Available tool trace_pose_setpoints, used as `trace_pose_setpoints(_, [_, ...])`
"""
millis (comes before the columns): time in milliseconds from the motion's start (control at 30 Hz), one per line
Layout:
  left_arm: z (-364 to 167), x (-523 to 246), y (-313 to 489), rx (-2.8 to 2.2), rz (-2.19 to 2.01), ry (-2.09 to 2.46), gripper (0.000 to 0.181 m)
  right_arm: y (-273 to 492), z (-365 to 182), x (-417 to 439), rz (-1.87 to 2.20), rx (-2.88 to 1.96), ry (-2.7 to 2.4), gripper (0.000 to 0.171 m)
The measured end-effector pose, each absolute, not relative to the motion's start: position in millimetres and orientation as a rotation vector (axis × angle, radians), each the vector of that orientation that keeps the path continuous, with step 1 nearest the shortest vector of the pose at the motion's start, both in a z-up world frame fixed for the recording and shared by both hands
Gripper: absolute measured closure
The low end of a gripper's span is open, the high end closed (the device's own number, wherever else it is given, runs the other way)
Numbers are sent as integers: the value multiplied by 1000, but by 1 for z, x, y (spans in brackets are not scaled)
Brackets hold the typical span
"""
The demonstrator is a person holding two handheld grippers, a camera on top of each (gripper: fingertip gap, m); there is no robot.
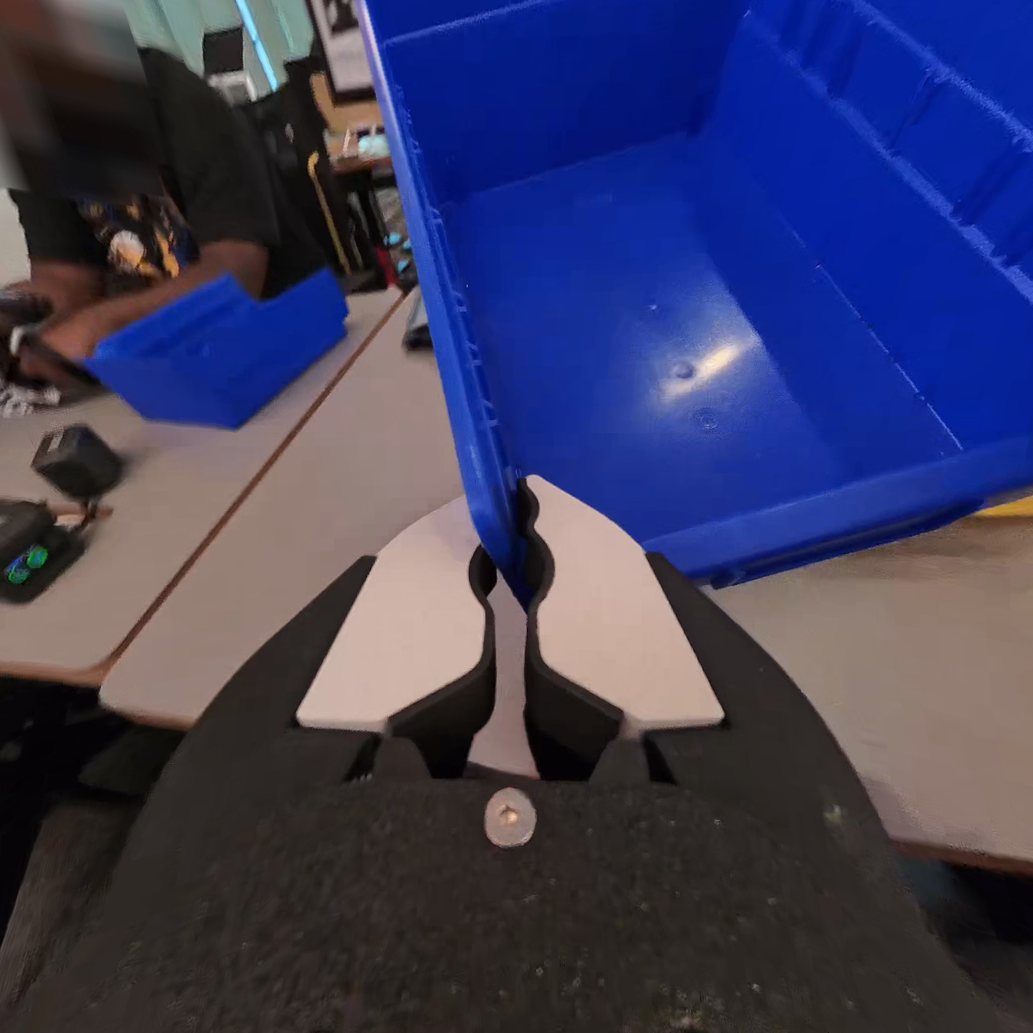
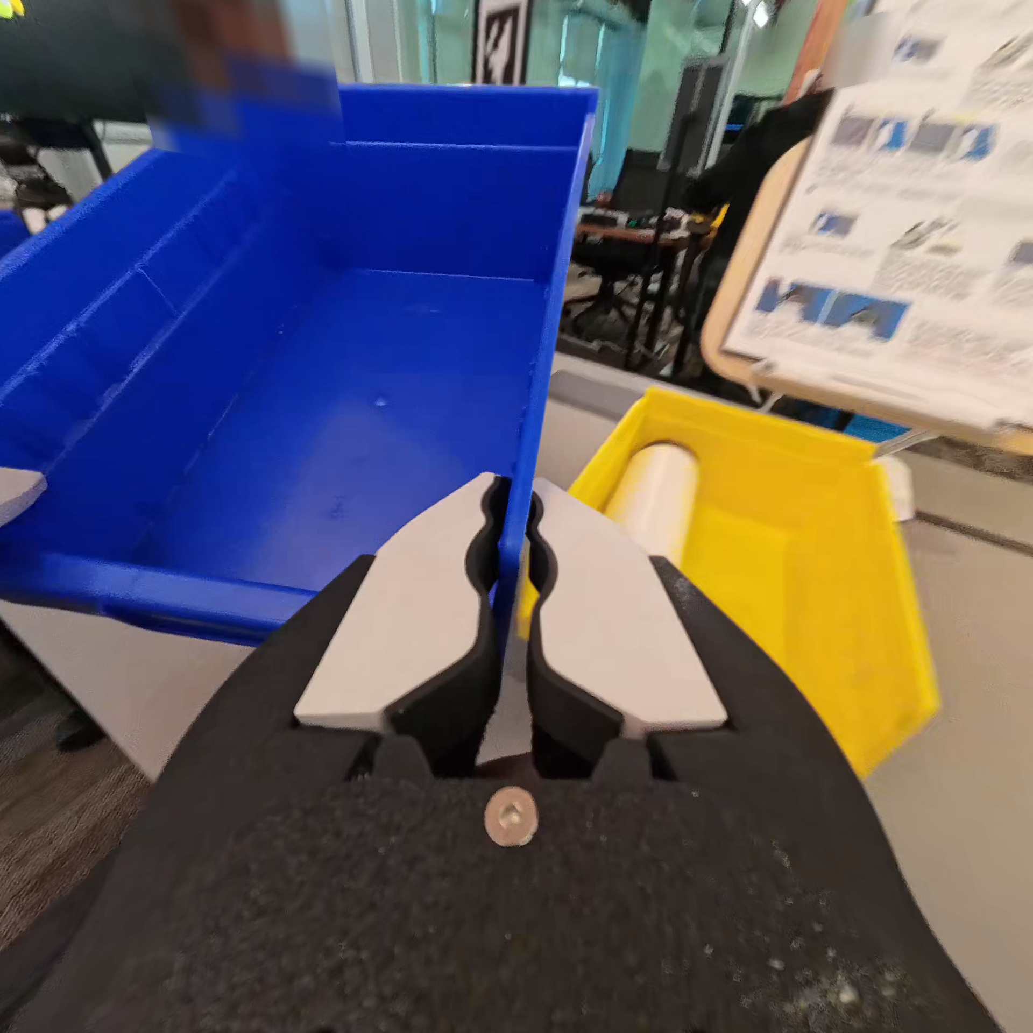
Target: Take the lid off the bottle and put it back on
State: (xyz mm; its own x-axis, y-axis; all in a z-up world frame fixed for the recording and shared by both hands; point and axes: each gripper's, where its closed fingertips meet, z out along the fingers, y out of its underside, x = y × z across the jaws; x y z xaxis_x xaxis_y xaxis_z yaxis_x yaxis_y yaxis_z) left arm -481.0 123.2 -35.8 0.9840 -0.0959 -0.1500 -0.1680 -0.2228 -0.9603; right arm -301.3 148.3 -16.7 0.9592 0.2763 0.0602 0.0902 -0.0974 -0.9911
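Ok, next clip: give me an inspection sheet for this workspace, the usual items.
Surface: grey table, seam beside a second table.
Job's things: white bottle lying in the yellow bin; lid not discernible.
Clutter: empty blue bin; smaller blue bin; black devices.
Grippers: left hand-held gripper shut on the blue bin's left wall; right hand-held gripper shut on its right wall.
Cables: nothing seen.
Surroundings: seated person; instruction board.
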Motion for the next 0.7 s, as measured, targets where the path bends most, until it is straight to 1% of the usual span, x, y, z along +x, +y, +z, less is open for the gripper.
trace_pose_setpoints(100, [3,-419,139,-1735,45,296,178,143,18,-243,137,-1603,-218,164])
trace_pose_setpoints(167, [21,-363,149,-1686,38,381,178,140,29,-189,84,-1583,-147,164])
trace_pose_setpoints(267, [30,-265,162,-1645,-12,490,178,134,35,-92,44,-1566,43,166])
trace_pose_setpoints(333, [27,-197,170,-1643,-74,544,178,133,35,-27,17,-1576,136,167])
trace_pose_setpoints(433, [12,-102,180,-1651,-177,593,176,133,32,68,-9,-1611,246,166])
trace_pose_setpoints(500, [-6,-49,186,-1660,-205,590,177,135,20,122,-105,-1672,244,167])
trace_pose_setpoints(567, [-32,-3,190,-1693,-222,611,177,133,-5,169,-181,-1766,234,166])
trace_pose_setpoints(700, [-89,62,184,-1799,-289,701,178,122,-71,237,-105,-1918,342,167])
